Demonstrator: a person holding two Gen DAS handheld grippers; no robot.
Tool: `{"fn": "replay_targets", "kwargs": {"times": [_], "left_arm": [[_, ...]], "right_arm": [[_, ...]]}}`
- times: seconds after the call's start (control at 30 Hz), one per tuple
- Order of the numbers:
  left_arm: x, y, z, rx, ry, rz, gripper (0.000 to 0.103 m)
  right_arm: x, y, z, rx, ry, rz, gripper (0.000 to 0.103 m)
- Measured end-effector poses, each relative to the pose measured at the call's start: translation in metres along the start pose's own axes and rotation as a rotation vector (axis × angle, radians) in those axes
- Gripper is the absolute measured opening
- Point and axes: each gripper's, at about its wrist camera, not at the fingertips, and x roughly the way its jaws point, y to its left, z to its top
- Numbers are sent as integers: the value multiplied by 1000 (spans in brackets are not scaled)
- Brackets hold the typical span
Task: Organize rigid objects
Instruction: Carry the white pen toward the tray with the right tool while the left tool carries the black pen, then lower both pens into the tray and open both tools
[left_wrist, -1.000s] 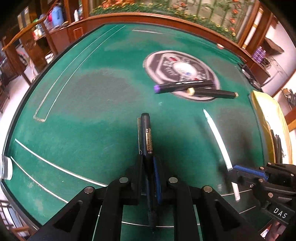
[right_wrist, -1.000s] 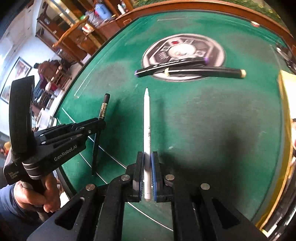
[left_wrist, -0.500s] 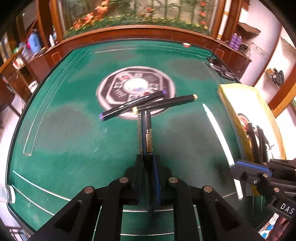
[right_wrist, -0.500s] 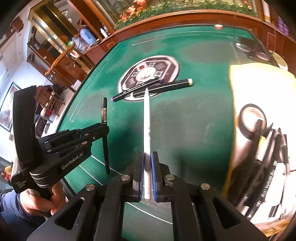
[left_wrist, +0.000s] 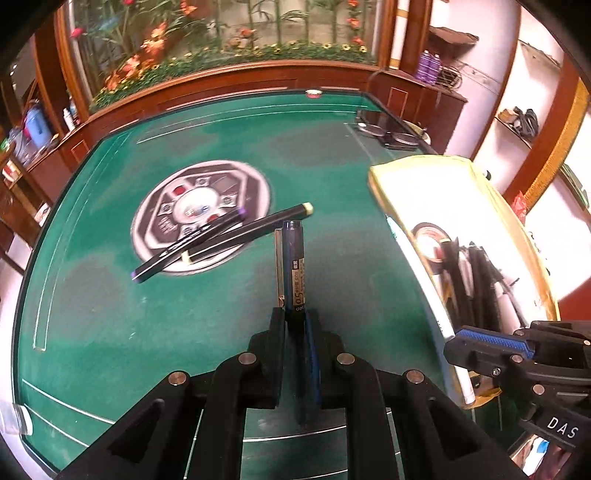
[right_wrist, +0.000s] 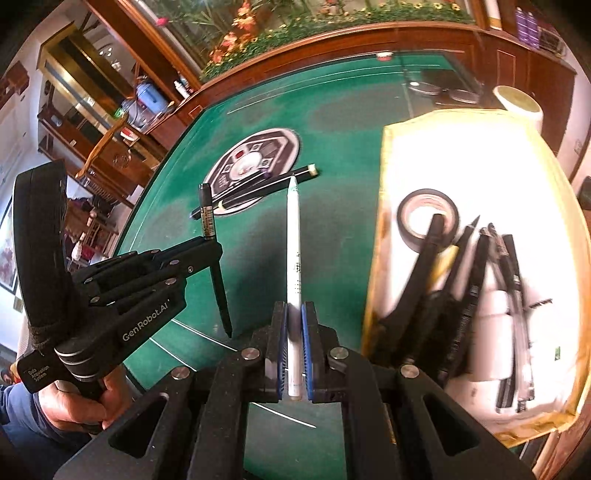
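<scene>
My left gripper (left_wrist: 295, 321) is shut on a dark pen (left_wrist: 293, 266) and holds it above the green felt table (left_wrist: 147, 314). It shows in the right wrist view (right_wrist: 212, 245) too. My right gripper (right_wrist: 294, 314) is shut on a white pen (right_wrist: 294, 240), pointing away from me, just left of the yellow-rimmed white tray (right_wrist: 461, 155). The tray holds a black tape roll (right_wrist: 428, 216), several dark pens (right_wrist: 476, 273) and a white object. Two black markers (left_wrist: 221, 240) lie crossed on the table's round emblem (left_wrist: 201, 214).
The table has a raised wooden rim (left_wrist: 221, 79). Flat dark objects (left_wrist: 384, 129) lie at its far right corner. A cream roll (right_wrist: 519, 105) stands behind the tray. Shelves and furniture stand to the left (right_wrist: 92, 110).
Both grippers, each holding its pen, have swung to the right towards the tray. The tray with its contents has come into full view. The two markers have not moved.
</scene>
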Motion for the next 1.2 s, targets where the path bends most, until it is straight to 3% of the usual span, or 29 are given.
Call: {"fn": "replay_targets", "kwargs": {"times": [0.7, 1.2], "left_arm": [[11, -113, 30, 172, -20, -90, 11], [37, -145, 31, 208, 8, -86, 11]], "right_arm": [[-56, -88, -12, 146, -86, -113, 7], [-50, -118, -12, 185, -43, -165, 7]]}}
